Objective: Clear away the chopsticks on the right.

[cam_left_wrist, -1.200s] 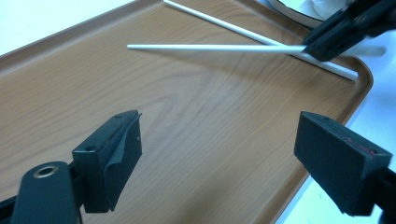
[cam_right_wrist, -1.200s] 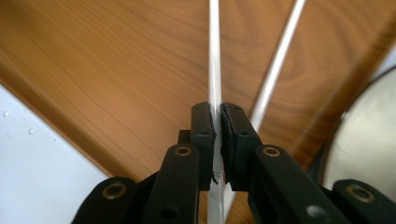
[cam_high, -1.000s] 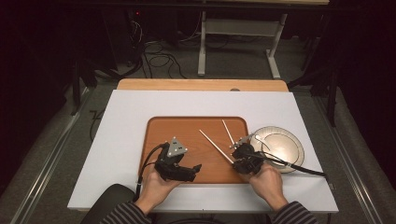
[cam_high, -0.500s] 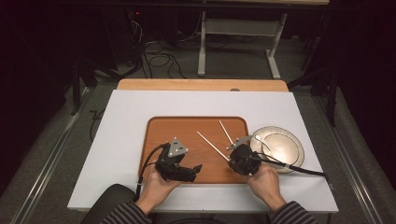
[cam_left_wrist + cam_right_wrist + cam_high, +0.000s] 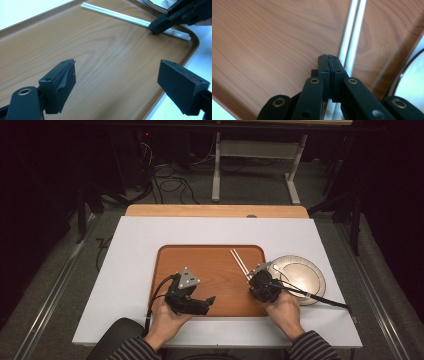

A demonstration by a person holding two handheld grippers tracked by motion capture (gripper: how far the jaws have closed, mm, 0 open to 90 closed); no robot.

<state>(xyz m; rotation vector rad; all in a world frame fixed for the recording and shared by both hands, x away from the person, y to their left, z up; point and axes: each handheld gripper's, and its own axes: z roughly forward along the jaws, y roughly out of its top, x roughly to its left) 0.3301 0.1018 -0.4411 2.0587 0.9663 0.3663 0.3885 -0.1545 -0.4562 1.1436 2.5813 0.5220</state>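
Note:
Two white chopsticks (image 5: 239, 261) lie side by side on the right part of the brown wooden tray (image 5: 200, 257). My right gripper (image 5: 249, 278) is shut, pad against pad, with its tip down at the near ends of the chopsticks (image 5: 355, 32), which run on beneath it. The left gripper view shows that tip (image 5: 153, 26) resting on the chopsticks (image 5: 125, 17). My left gripper (image 5: 206, 303) hovers low over the tray's front left, pointing right. Its jaws stand wide open (image 5: 117, 72) with only bare tray (image 5: 87, 62) between them.
A round plate (image 5: 300, 272) sits on the white tabletop just right of the tray, close to my right hand. A cable (image 5: 320, 297) trails from the right gripper across the plate's front. A wooden strip (image 5: 215, 210) edges the far side of the table.
The two chopsticks, spread apart at an angle before, now lie parallel and together. My right gripper shifted slightly left with them. The left gripper has stayed put.

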